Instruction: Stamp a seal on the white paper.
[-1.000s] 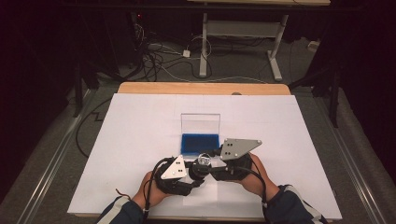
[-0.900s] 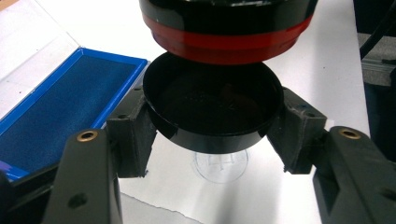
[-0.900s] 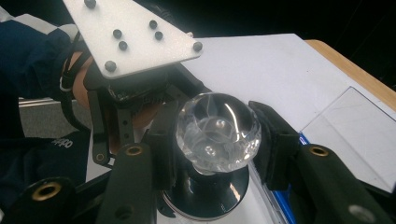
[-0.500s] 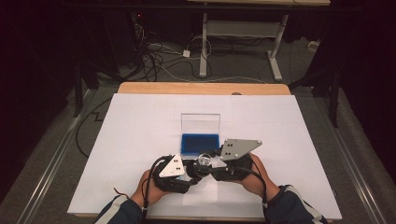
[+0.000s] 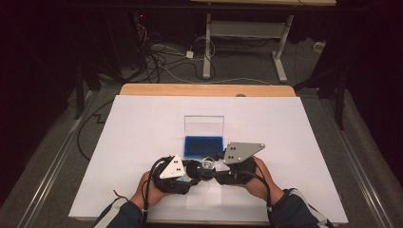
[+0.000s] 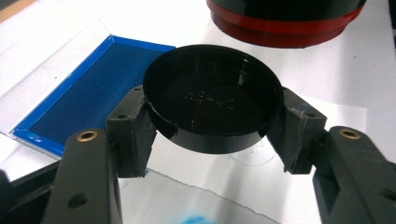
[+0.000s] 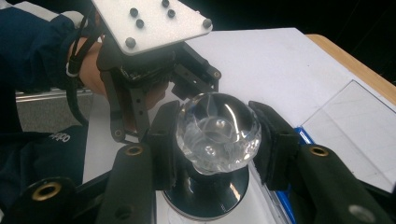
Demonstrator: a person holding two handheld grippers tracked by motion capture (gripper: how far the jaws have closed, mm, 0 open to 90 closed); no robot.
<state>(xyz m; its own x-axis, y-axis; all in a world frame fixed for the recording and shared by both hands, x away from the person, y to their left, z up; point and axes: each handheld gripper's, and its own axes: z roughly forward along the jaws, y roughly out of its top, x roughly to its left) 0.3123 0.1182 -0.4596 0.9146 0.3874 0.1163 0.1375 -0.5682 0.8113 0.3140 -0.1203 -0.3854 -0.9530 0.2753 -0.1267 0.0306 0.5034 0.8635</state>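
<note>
Gripping a round black cap (image 6: pixel 212 109) between its jaws, the left gripper (image 6: pixel 212 135) sits beside the right gripper (image 7: pixel 217 140), whose jaws clamp a faceted clear glass stopper (image 7: pixel 217 131), perhaps a bottle top, beside a blue-lined case (image 5: pixel 204 147).

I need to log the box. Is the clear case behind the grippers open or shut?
Open. The clear lid stands upright behind the blue tray, whose blue inside lies bare.
</note>
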